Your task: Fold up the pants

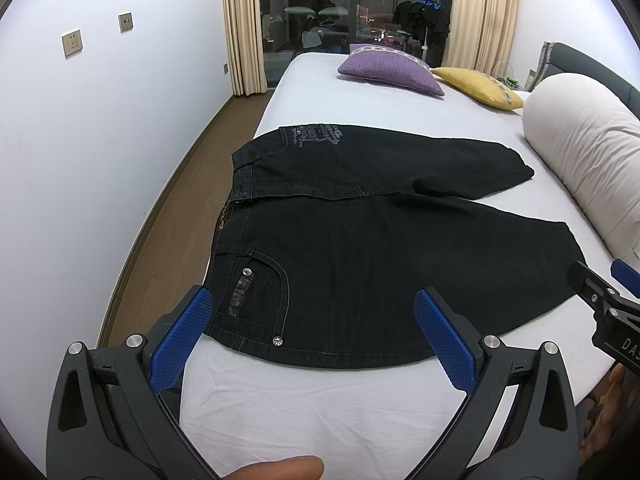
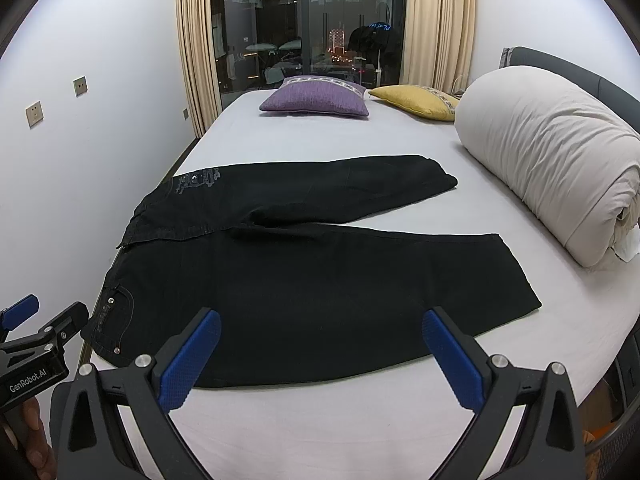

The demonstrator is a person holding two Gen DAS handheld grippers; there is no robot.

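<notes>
Pants (image 1: 360, 260): black denim, flat, legs splayed | left gripper (image 1: 312, 328), right gripper (image 2: 320, 348): jaws wide, empty

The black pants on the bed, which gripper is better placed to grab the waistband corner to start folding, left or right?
Left, probably. The left gripper hangs open right over the pocket corner of the black pants at the waistband, while the right gripper is open farther along the near leg.

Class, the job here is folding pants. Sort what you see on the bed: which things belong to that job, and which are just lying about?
Belongs to the job:
black pants, spread flat
left gripper, open
right gripper, open
bed, the work surface

Just lying about:
purple cushion
yellow cushion
rolled white duvet
</notes>
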